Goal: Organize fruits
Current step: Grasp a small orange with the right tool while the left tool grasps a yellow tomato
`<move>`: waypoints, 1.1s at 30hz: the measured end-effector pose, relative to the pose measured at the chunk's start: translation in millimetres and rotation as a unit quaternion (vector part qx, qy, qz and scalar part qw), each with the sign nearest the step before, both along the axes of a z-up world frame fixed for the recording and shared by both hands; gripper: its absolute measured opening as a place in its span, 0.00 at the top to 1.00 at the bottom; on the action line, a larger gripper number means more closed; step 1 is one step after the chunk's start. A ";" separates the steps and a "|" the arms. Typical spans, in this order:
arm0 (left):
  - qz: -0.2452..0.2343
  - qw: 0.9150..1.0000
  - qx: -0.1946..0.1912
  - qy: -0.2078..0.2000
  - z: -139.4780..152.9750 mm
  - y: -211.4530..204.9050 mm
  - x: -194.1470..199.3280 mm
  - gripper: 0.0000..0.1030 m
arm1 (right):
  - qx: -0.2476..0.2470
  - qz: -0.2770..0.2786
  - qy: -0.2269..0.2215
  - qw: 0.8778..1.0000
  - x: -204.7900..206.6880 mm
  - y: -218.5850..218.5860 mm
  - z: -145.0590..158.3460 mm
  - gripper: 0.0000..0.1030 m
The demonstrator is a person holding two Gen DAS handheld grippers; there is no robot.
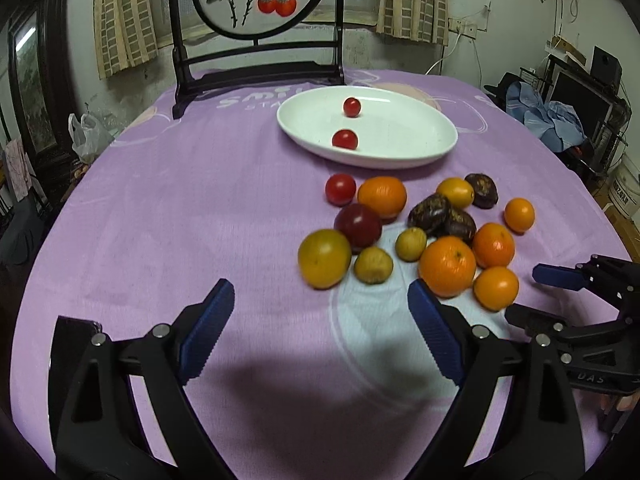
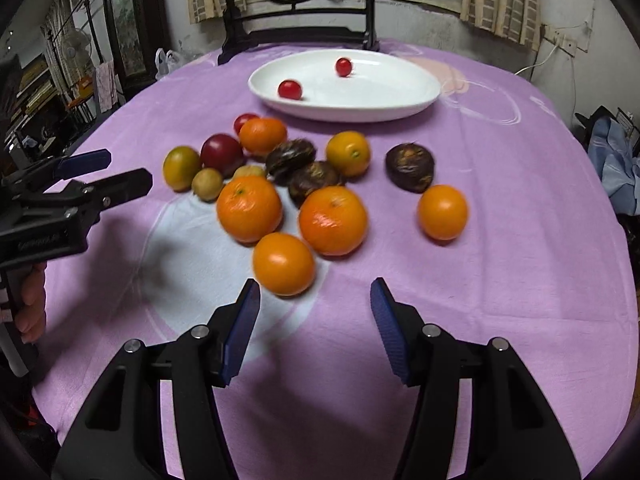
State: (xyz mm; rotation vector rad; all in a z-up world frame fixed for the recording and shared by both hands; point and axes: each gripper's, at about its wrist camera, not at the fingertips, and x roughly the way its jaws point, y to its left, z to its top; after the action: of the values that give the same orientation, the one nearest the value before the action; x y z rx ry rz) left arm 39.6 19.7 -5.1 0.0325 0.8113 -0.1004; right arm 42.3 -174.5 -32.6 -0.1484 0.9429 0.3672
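Observation:
A white oval plate (image 1: 420,136) (image 2: 400,92) holds two cherry tomatoes (image 1: 345,139) (image 2: 290,90). In front of it a loose pile lies on the purple cloth: several oranges (image 1: 447,267) (image 2: 333,220), dark brown fruits (image 1: 429,210) (image 2: 409,167), a dark red plum (image 1: 357,227) (image 2: 221,153), a third tomato (image 1: 340,189), small yellow-green fruits (image 1: 373,265) (image 2: 207,184). My left gripper (image 1: 320,296) is open and empty, just short of the pile. My right gripper (image 2: 316,296) is open and empty, close behind the nearest orange (image 2: 283,264).
A dark wooden stand (image 1: 256,68) with a round persimmon painting stands behind the plate. The round table's cloth (image 1: 160,200) drops off at left and right. A white plastic bag (image 1: 86,136) and room clutter lie beyond the table.

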 end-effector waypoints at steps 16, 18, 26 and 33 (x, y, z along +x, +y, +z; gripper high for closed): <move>-0.003 1.000 0.019 0.016 -14.0 4.3 12.3 0.13 | 0.006 -0.008 0.010 1.000 23.4 20.8 -11.4 0.63; -0.008 0.999 0.027 0.016 -12.6 2.1 15.0 0.13 | 0.020 -0.011 0.013 1.000 19.4 13.9 -10.7 0.64; -0.021 0.998 0.025 0.048 -22.7 0.2 36.5 0.32 | 0.054 -0.013 0.009 0.998 2.2 -2.7 -5.4 0.64; -0.022 0.996 0.001 0.088 -35.8 1.0 59.6 0.59 | 0.068 -0.009 0.007 0.998 0.9 -5.3 -4.6 0.64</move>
State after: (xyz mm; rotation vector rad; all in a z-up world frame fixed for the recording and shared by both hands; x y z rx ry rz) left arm 99.1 20.7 -40.9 0.0443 0.9862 -0.1457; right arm 43.1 -179.8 -37.2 -0.0137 0.9298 0.4143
